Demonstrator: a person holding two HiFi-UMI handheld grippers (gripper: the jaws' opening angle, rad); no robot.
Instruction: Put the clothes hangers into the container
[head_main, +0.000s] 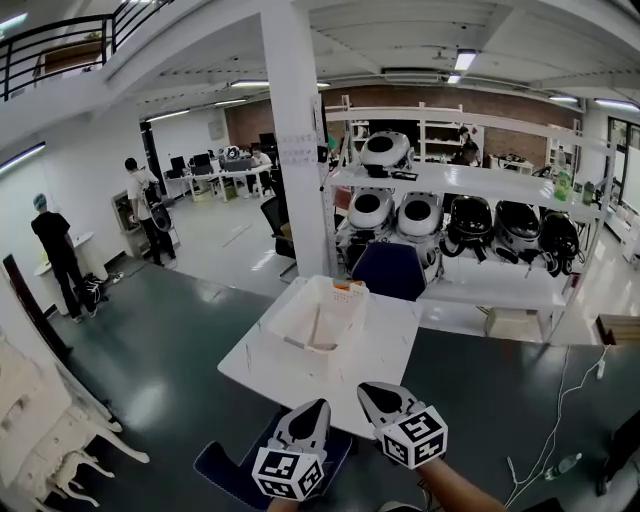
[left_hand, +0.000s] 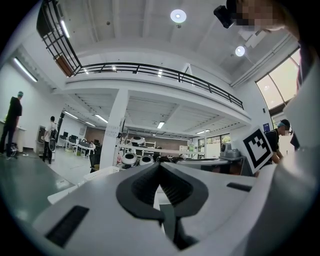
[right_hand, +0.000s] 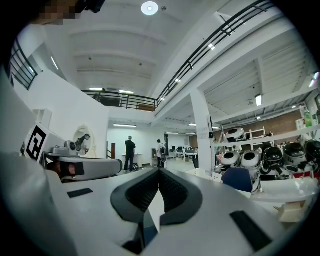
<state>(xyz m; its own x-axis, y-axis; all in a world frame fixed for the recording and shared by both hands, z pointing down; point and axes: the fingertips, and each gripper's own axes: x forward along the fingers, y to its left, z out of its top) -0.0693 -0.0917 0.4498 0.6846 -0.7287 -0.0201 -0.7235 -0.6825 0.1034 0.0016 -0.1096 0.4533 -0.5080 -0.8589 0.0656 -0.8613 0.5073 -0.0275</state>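
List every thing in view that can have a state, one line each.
Left hand-held gripper: shut, empty, level.
Right hand-held gripper: shut, empty, level.
Container: upright on the table, open-topped; contents too unclear to name.

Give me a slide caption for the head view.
Left gripper and right gripper, both shut and empty, held level before the white container on the table.
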